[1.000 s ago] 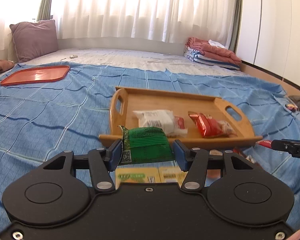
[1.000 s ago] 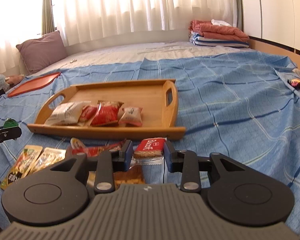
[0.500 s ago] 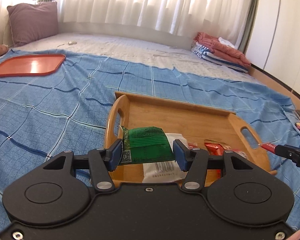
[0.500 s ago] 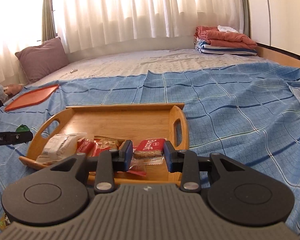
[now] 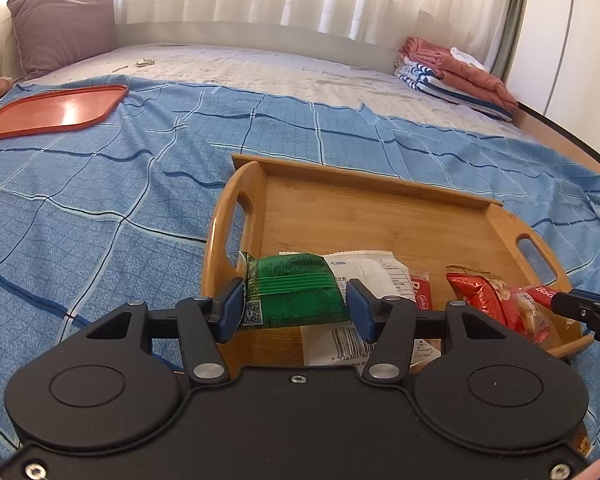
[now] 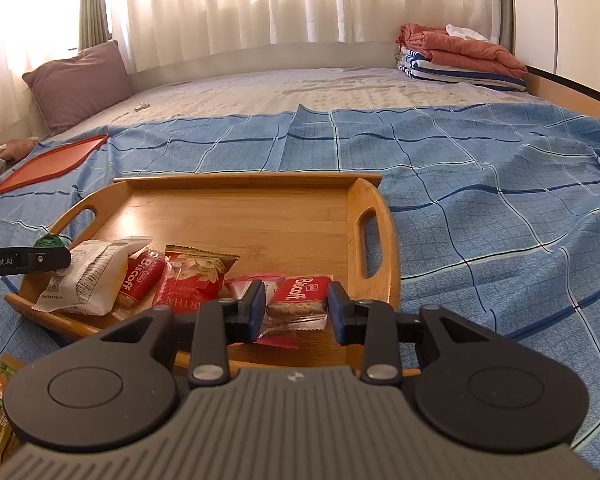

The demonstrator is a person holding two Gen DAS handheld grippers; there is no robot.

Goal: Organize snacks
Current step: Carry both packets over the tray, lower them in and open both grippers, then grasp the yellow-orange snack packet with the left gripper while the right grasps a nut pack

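We hold a green snack packet (image 5: 294,294) in our left hand-held gripper (image 5: 295,312) and a Biscoff biscuit (image 6: 298,300) in our right hand-held gripper (image 6: 296,312), both clamped above the wooden tray (image 6: 374,200) on the bed (image 6: 480,208), ready to join the snacks there.

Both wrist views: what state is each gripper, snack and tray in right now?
Left gripper: shut on the green packet.
Green packet: held above the wooden tray's left end.
Right gripper: shut on the Biscoff packet.
Biscoff packet: held over the tray's near right part.
Wooden tray: flat on the blue blanket, far half bare.
White packet: lying in the tray.
Orange tray: bare.
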